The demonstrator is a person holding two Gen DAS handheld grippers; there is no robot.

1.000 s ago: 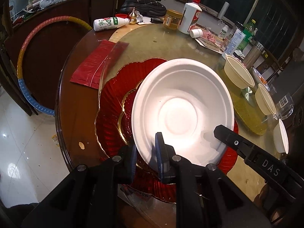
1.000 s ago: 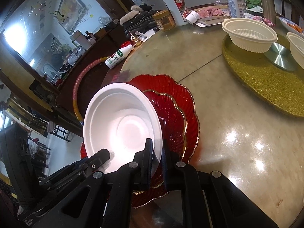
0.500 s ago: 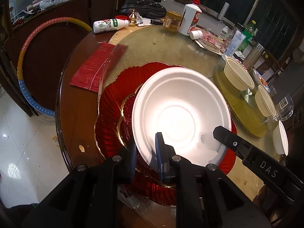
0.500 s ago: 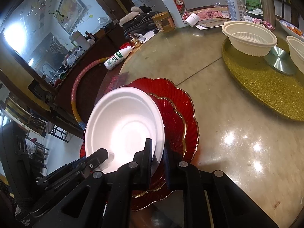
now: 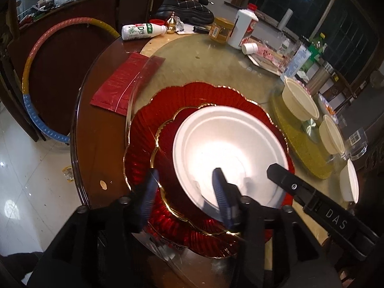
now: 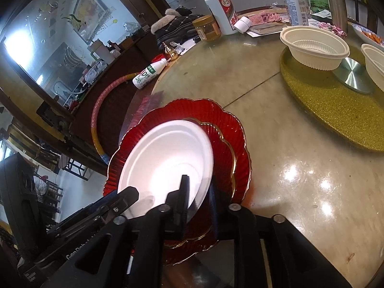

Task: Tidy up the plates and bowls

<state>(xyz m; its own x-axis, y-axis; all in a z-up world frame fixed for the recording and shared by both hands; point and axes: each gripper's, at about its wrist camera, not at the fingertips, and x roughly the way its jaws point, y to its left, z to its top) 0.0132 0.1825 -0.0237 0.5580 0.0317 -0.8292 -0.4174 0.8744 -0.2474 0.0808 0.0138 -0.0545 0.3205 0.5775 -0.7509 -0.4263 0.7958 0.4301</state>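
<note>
A white foam plate [image 5: 230, 148] lies on a small red gold-rimmed plate [image 5: 168, 144], stacked on a large red scalloped plate [image 5: 192, 98]. My left gripper [image 5: 186, 192] is open, its fingers straddling the white plate's near-left rim. My right gripper [image 6: 198, 194] is open by a narrow gap around the white plate's [image 6: 165, 158] near-right rim; whether it still touches is unclear. The red plates [image 6: 230, 144] also show in the right wrist view.
Cream plastic bowls [image 5: 300, 98] [image 6: 314, 45] stand on a gold glitter turntable [image 6: 336, 110] to the right. A red packet [image 5: 122, 81], a drink bottle [image 5: 141, 31], a jar [image 5: 220, 30] and a white liquor bottle [image 6: 220, 7] sit at the far side. A hoop [image 5: 31, 72] leans left of the table.
The white plate came down from a tilted hold to lie on the red plates. My left gripper opened wide and let go of its rim; my right gripper's fingers parted slightly.
</note>
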